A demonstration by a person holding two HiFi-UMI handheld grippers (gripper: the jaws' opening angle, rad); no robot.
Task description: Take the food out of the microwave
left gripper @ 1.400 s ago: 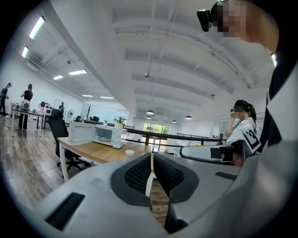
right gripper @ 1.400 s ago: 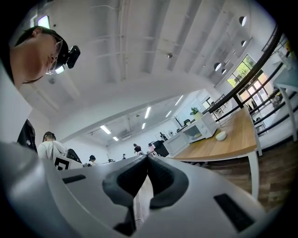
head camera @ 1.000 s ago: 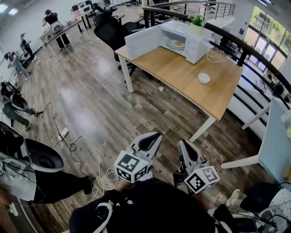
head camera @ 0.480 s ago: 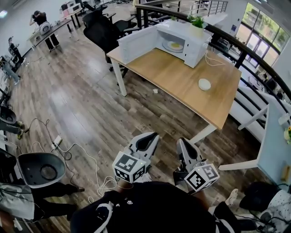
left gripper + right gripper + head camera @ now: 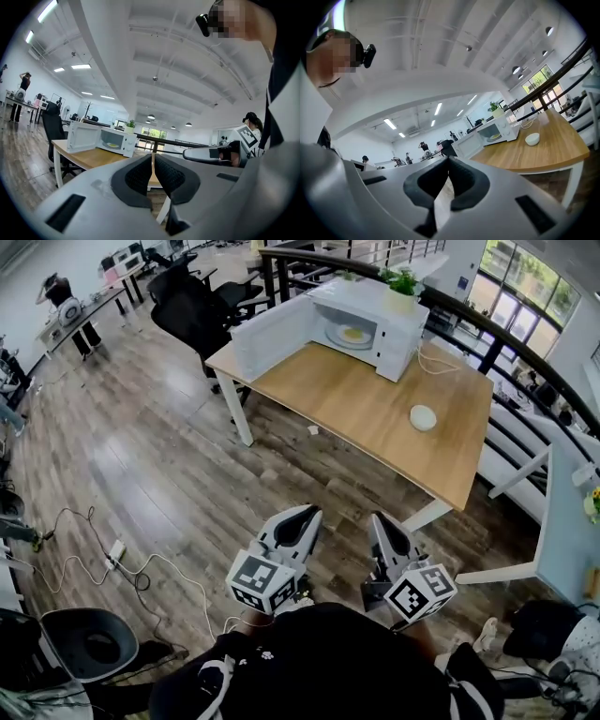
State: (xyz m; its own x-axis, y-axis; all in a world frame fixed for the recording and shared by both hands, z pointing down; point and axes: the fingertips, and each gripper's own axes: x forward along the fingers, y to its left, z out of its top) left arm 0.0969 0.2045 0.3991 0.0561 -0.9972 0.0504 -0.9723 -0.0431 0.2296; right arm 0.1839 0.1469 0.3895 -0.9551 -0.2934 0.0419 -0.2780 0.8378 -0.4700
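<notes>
Right, head view first: microwave point(image 5: 361, 324) sits at the far end of the bench point(image 5: 375, 418), its door point(image 5: 272, 334) swung wide to the left, cavity facing the person. The food point(image 5: 349, 334), a yellowish patch on a pale plate point(image 5: 337, 337), lies flat inside the microwave, approx. mid-cavity. A plant point(image 5: 403, 282) stands on top of the microwave, and a small white bowl point(image 5: 423, 417) sits on the bench well to the near-right of it. Left claw point(image 5: 307, 514) and right claw point(image 5: 380, 519) are both held low by the person's body, over the floor, well apart from the microwave and short of the bench edge. Left gripper view: left claw point(image 5: 153, 161) is clenched on nothing, pads almost touching w/ only a thin slit between; the microwave shows ahead and off to the left, door open, food visible inside. Right gripper view: right claw point(image 5: 447, 161) is likewise clenched and empty, tips meeting; the microwave is ahead and to the right, w/ the bowl on the bench nearer than it. Judgement: the food lies straight ahead and far off, so the whole approach remains to be made. The plate is round and flat, so no long axis matters, only a level pull outward. The open door guards the left side of the microwave, so the right claw probably has the clearer line in.
</notes>
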